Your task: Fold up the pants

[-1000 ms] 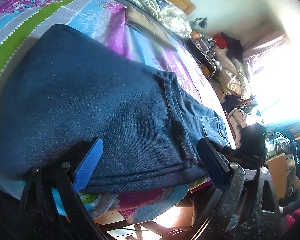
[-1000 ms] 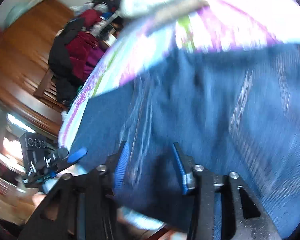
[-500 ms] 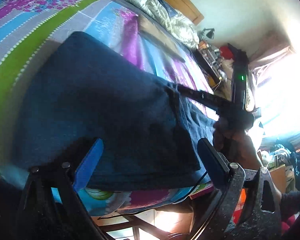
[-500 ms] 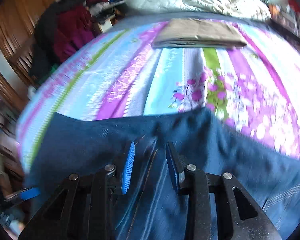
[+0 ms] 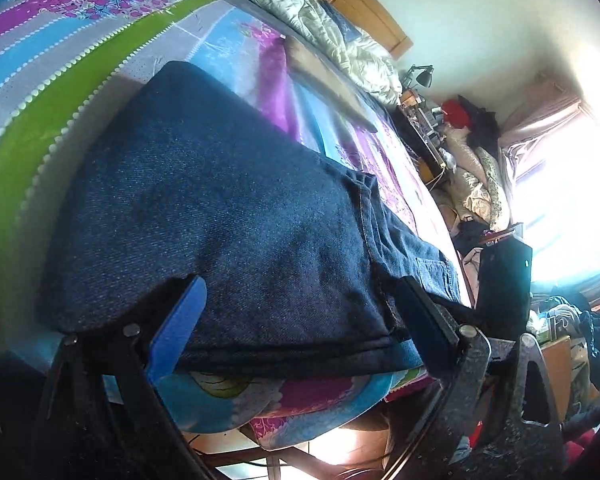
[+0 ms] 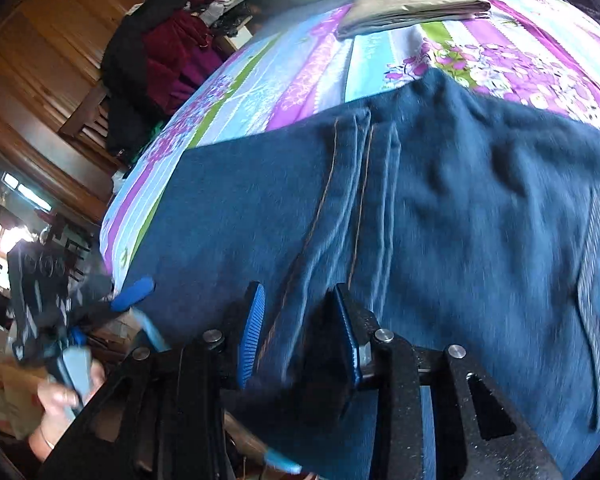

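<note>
Both claws sit at the near edge of the bed (image 6: 284, 80), pointing across it. Left claw (image 5: 300, 320) has its jaws spread wide, one on each side of the folded end of the pants (image 5: 220, 216), hovering at the thick folded edge; nothing is pinched between them. Right claw (image 6: 298, 332) has its jaws much closer together, with the orange-stitched seams of the denim running down between them; the frame is blurred there, so I cannot tell whether cloth is actually gripped or merely lies under the gap.

The pants, dark blue jeans, lie flat on the striped floral bedsheet (image 5: 80, 52), already doubled over, close to the bed's near edge. Their long axis runs side to side across both views, roughly square to the way each claw points, so the garment stretches from one claw to the other. Left claw covers the folded end; right claw sits nearer the seam and pocket region.

A likely next fold would carry one end along that long axis toward the other, and the right claw looks the better placed to lift
</note>
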The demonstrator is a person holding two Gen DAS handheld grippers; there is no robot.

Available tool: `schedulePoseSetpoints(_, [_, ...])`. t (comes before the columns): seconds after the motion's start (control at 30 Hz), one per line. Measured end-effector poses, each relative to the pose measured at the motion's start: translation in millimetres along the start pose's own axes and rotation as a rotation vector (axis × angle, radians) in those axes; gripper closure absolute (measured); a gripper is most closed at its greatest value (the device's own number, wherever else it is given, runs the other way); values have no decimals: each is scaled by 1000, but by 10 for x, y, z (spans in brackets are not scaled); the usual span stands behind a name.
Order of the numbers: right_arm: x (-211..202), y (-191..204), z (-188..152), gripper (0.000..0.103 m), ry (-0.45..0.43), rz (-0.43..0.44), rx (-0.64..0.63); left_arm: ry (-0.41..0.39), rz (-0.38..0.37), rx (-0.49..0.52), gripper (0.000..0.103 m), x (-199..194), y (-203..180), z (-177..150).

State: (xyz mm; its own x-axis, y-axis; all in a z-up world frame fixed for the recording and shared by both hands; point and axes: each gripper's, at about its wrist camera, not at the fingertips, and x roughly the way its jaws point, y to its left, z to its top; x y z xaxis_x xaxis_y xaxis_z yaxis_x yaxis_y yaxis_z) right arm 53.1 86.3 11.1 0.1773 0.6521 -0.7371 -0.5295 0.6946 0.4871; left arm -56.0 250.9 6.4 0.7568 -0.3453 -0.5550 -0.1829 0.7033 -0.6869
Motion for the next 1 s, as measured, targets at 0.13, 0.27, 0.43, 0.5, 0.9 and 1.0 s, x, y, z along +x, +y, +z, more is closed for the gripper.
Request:
schedulePoseSetpoints(0.13, [-8,19,-126,60,-18,34,-45,-3,3,-8,8,27,44,-25])
schedulePoseSetpoints(0.27, [48,-82,-92,63,-58,49,-19,6,21,17,7,42,3,-22])
schedulePoseSetpoints(0.43, [-145,-37,-69,96,-127,49,-26,11,21,16,7,44,13,-18])
schedulePoseSetpoints(0.5, [-432,96,-156,97,-217,60,-72,21,15,21,7,51,-3,-17])
schedulePoseSetpoints(0.9, [-326,-427,-96,68,-145,2,98,38,18,34,6,28,-30,-49])
schedulePoseSetpoints(1.0, [-272,-424,178,68,-162,-37,25,27,12,11,6,-4,5,-57])
